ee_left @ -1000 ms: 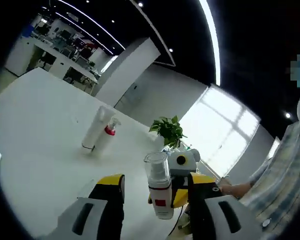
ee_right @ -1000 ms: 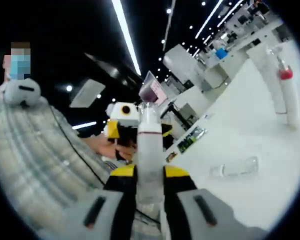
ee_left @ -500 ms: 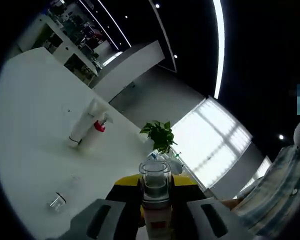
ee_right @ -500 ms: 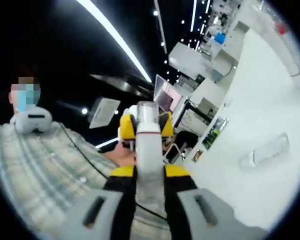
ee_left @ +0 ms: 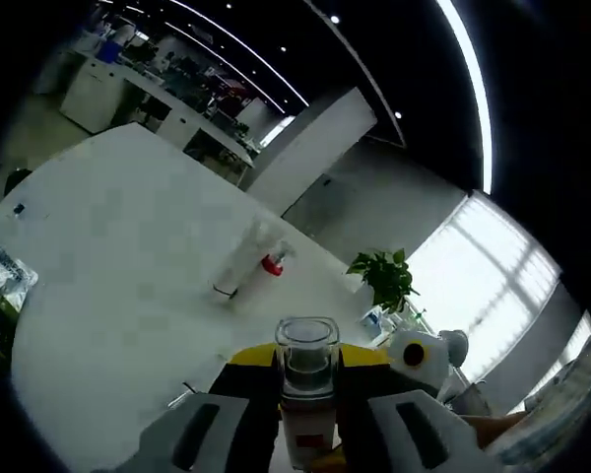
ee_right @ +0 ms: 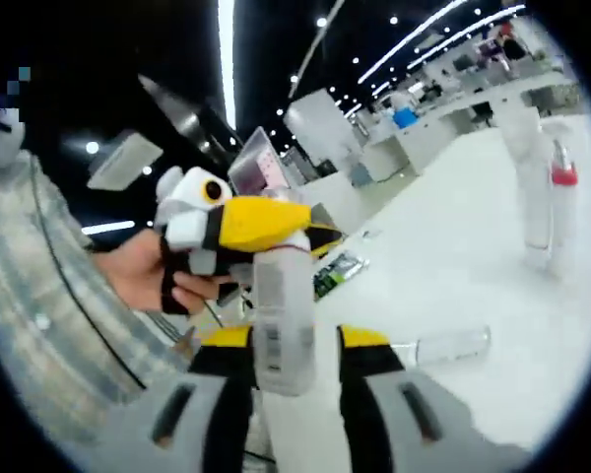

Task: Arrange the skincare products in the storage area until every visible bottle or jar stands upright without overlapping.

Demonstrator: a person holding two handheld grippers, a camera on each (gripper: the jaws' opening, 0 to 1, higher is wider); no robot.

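Jaws first: both pairs appeared to bear on one item, a white bottle (ee_left: 307, 394) with a clear cap. In the left gripper view my left gripper (ee_left: 306, 419) had its yellow-tipped jaws drawn in against the bottle's sides, cap pointing away from the camera. In the right gripper view my right gripper (ee_right: 285, 360) held its jaws slightly wider than the body of the same white bottle (ee_right: 282, 320); the bottle sat between them, but the blur kept me from telling whether they pinched it or had let go. I judged this a hand-over in the air, made so the bottle could be turned and set down upright. The left gripper (ee_right: 246, 225) entered that view from the left, gripped by a hand (ee_right: 148, 276). On the white table (ee_left: 108, 256) two items stood upright and touching, well apart from the held bottle: a tall white tube (ee_right: 528, 168) and a spray bottle with a red collar (ee_right: 563, 202). A clear bottle (ee_right: 451, 345) lay on its side, not yet stood up. Lettering: a red panel low on the held bottle and dark print on its side, neither legible.
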